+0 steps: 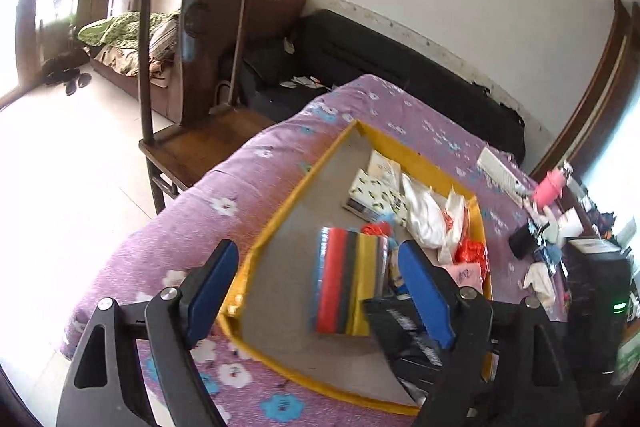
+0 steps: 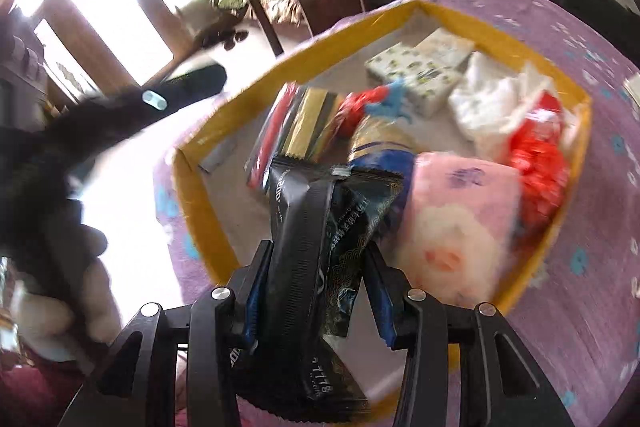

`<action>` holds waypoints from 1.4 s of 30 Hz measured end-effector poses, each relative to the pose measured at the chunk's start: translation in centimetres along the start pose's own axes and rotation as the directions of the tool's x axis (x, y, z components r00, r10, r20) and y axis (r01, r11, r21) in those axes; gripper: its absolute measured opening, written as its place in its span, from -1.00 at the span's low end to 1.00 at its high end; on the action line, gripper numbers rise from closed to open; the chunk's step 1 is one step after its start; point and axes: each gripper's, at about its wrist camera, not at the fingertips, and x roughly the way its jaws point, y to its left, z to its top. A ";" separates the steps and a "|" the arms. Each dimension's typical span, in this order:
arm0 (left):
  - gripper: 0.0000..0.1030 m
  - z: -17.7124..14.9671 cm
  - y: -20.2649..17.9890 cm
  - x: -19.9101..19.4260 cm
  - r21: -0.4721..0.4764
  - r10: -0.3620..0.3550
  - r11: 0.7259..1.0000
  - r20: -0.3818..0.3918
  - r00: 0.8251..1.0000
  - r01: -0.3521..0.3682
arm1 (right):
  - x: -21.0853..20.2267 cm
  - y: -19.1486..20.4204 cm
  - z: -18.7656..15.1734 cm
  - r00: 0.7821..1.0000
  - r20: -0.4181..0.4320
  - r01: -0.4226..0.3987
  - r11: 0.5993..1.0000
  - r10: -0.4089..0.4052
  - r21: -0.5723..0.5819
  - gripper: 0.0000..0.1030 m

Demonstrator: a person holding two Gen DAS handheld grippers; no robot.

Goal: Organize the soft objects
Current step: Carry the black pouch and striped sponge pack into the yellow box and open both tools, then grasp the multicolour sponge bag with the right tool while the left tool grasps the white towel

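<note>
A yellow-walled box lies on a purple flowered cloth. Inside it are a red, black and yellow striped pack, patterned tissue packs, white bags, a red bag and a pink tissue pack. My left gripper hangs open above the box, with the striped pack lying loose below its fingers. My right gripper is shut on a black foil packet over the box's near side.
A dark wooden chair stands against the cloth's far left edge, with a black sofa behind. Small clutter, including a pink bottle, crowds the right end. The left gripper's blurred finger shows beyond the box's left wall in the right wrist view.
</note>
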 end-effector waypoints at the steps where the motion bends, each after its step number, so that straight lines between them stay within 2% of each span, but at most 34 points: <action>1: 0.59 0.0 0.3 0.1 -0.006 0.000 1.000 -0.001 1.000 0.000 | 0.3 0.0 0.3 1.000 0.002 0.001 1.000 -0.001 -0.008 -0.06; 6: 0.59 -0.4 0.8 0.5 -0.028 -0.001 1.000 -0.024 1.000 0.000 | 1.5 -1.2 2.3 0.997 -0.003 0.071 0.997 -0.071 -0.025 -0.07; 9: 0.59 -0.7 0.5 0.3 -0.023 -0.008 1.000 -0.026 1.000 0.008 | 2.3 -1.6 2.8 0.979 0.008 0.205 0.975 -0.205 -0.082 -0.08; 12: 0.59 -0.6 -0.2 -0.2 -0.007 -0.018 1.000 -0.019 1.000 0.018 | 1.9 -1.3 2.4 0.987 0.010 0.163 0.982 -0.163 -0.094 -0.06; 14: 0.59 -0.5 -0.6 -0.5 0.004 -0.018 1.000 -0.013 1.000 0.018 | 1.2 -0.8 2.0 0.993 0.006 0.121 0.986 -0.122 -0.115 0.09; 16: 0.59 -0.5 -1.0 -0.7 0.009 -0.018 1.000 -0.007 1.000 0.018 | -0.6 -0.9 1.6 0.994 0.050 0.104 0.986 -0.098 -0.130 0.18; 17: 0.59 -0.5 -1.1 -0.7 0.014 -0.019 1.000 -0.005 1.000 0.019 | -1.6 -1.4 1.5 0.992 0.077 0.107 0.987 -0.099 -0.117 0.24; 19: 0.59 -0.6 -1.3 -0.7 0.022 -0.016 1.000 -0.005 1.000 0.016 | -3.9 -3.2 1.3 0.987 0.136 0.094 0.995 -0.087 -0.046 0.48; 21: 0.60 -0.7 -1.5 -0.6 0.031 -0.008 0.999 -0.004 1.000 0.008 | -6.3 -6.2 1.1 0.978 0.184 0.087 0.995 -0.096 0.058 0.49; 24: 0.61 -0.9 -1.8 -0.5 0.047 0.008 0.999 -0.006 1.000 -0.008 | -8.4 -9.7 0.5 0.961 0.223 0.120 0.973 -0.163 0.195 0.49; 28: 0.70 -1.1 -2.8 -0.6 0.101 0.000 0.995 -0.007 1.000 0.001 | -11.5 -15.0 -2.7 0.935 0.248 0.153 0.920 -0.253 0.360 0.49; 30: 0.72 -1.3 -3.8 -0.7 0.139 -0.032 0.990 -0.007 0.999 0.033 | -13.2 -17.1 -4.7 0.920 0.249 0.180 0.889 -0.304 0.421 0.49; 33: 0.73 -1.8 -5.7 -0.9 0.207 -0.069 0.976 -0.004 0.998 0.068 | -17.6 -21.5 -9.1 0.876 0.227 0.253 0.807 -0.425 0.533 0.49; 36: 0.73 -2.9 -9.1 -1.0 0.311 -0.114 0.944 -0.012 0.993 0.112 | -20.4 -24.5 -12.5 0.831 0.192 0.311 0.721 -0.523 0.619 0.52; 37: 0.73 -3.2 -10.0 -0.9 0.332 -0.130 0.934 -0.020 0.991 0.129 | -20.9 -26.0 -13.3 0.822 0.175 0.321 0.695 -0.541 0.643 0.52; 39: 0.73 -4.0 -12.2 -0.6 0.369 -0.155 0.915 -0.054 0.986 0.164 | -21.4 -27.8 -14.2 0.824 0.155 0.319 0.673 -0.545 0.667 0.52; 42: 0.73 -5.0 -14.4 -0.2 0.385 -0.181 0.899 -0.106 0.978 0.208 | -20.2 -29.6 -13.6 0.840 0.131 0.319 0.674 -0.527 0.666 0.51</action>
